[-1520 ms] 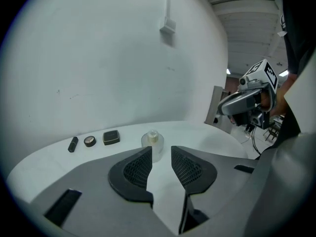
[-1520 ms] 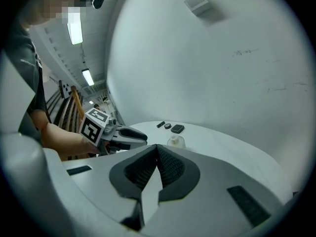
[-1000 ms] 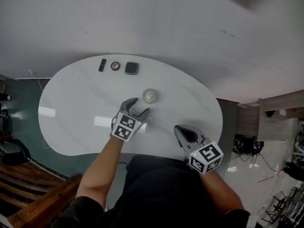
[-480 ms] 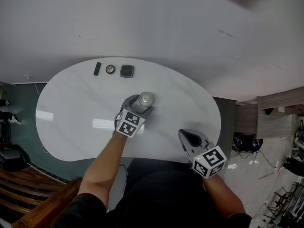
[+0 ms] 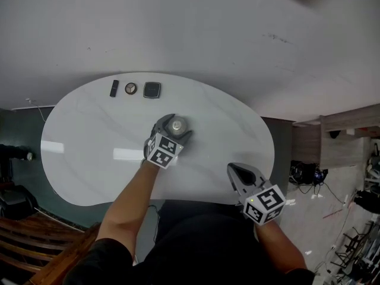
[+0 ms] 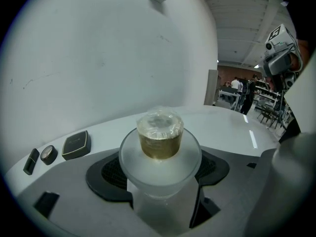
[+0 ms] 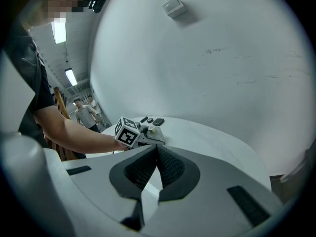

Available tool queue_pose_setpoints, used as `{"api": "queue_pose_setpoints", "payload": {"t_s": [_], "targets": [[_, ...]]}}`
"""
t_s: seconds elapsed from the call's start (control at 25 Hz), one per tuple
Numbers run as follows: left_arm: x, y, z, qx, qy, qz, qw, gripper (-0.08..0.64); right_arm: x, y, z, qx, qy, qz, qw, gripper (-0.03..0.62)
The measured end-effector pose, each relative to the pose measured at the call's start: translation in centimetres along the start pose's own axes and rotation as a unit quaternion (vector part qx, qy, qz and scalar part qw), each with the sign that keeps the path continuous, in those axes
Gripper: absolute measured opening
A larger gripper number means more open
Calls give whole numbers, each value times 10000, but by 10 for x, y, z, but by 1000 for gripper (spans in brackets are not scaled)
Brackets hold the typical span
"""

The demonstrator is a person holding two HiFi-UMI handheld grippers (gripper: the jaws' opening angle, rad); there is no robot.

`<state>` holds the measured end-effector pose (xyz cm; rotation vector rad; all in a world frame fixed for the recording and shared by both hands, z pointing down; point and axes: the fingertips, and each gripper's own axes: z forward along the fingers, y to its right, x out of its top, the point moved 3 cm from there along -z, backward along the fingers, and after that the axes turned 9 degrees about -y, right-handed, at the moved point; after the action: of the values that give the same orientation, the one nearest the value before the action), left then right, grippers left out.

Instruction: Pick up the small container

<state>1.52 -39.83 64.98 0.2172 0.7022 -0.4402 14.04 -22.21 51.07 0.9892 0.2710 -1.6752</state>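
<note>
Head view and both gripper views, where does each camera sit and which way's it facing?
Head view: on the person's head, looking steeply down at the white table; both forearms, left gripper, right gripper show.
Left gripper view: rides the left gripper, facing the wall; its opening jaws flank the small container.
Right gripper view: rides the right gripper, facing across the table; its shut jaws and the left forearm show.
Shared: head and left gripper views both show the container.

White table [image 5: 89, 156], small container [image 5: 176, 124], three dark items [image 5: 130, 88]
</note>
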Motion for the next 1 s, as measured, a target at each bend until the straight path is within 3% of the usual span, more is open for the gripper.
{"api": "queue_pose_setpoints", "payload": {"t_s": [0.6,1.0], "targets": [[6,-2,11,28,158,109,9998,348,-7,5,-2,-34,-16,113,9999,-5],[3,2,5,-23,-162,100,9998,348,-3,3,-7,-62,136,91,9998,-5]]}}
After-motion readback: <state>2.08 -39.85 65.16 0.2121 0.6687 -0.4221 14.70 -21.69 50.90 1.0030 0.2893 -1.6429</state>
